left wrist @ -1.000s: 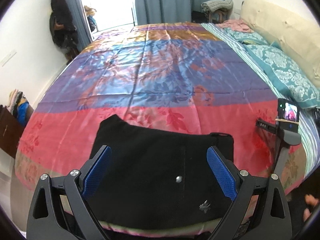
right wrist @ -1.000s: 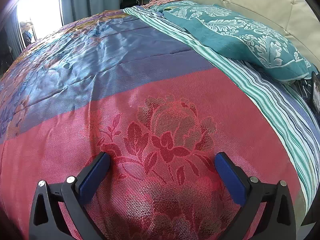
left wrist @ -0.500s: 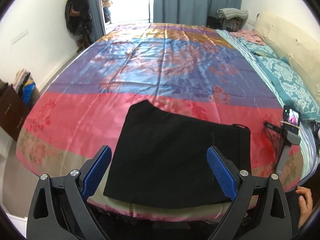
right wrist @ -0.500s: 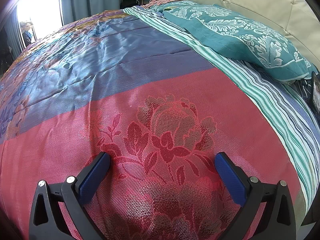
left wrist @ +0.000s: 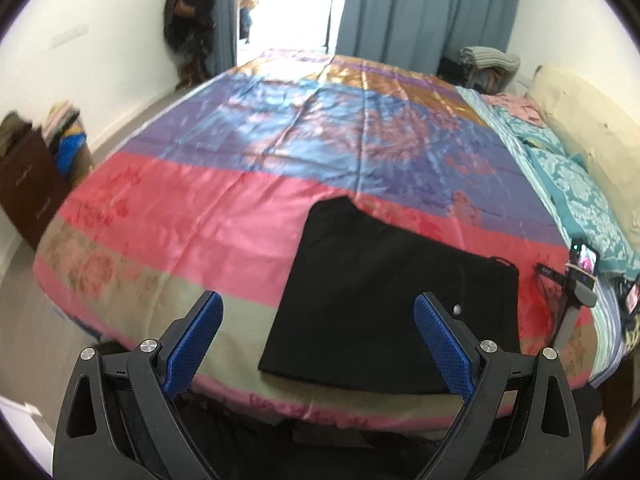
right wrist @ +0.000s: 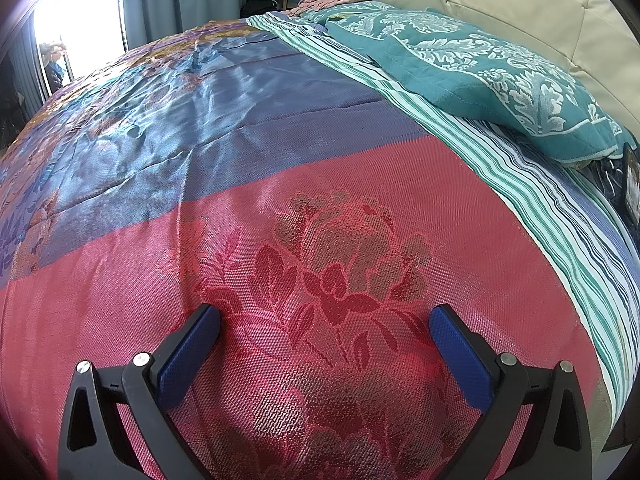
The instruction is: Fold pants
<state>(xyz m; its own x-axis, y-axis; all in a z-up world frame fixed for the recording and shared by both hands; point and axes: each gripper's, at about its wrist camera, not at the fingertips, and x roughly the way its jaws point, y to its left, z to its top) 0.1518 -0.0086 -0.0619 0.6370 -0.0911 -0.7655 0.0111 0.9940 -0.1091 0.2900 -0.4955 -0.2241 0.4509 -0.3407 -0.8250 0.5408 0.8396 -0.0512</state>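
Note:
The black pants [left wrist: 384, 292] lie folded into a flat rectangle near the front edge of the bed, on the colourful bedspread [left wrist: 280, 160]. My left gripper [left wrist: 320, 320] is open and empty, held above and in front of the bed edge, to the left of the pants' middle. My right gripper [right wrist: 324, 332] is open and empty, resting low on the red flower pattern of the bedspread [right wrist: 340, 272]. It also shows in the left wrist view [left wrist: 576, 292], standing on the bed to the right of the pants. The pants do not show in the right wrist view.
Teal pillows [right wrist: 480, 72] and a cream headboard [right wrist: 520, 12] lie along the right side. A striped sheet [right wrist: 520, 184] borders the bedspread. A dark cabinet with clothes [left wrist: 28, 184] stands at the left wall. Curtains [left wrist: 420, 12] and a bright doorway are at the far end.
My left gripper has pulled back and up from the pants and swung left, so the pants now sit to the right in its view. The right gripper has not moved.

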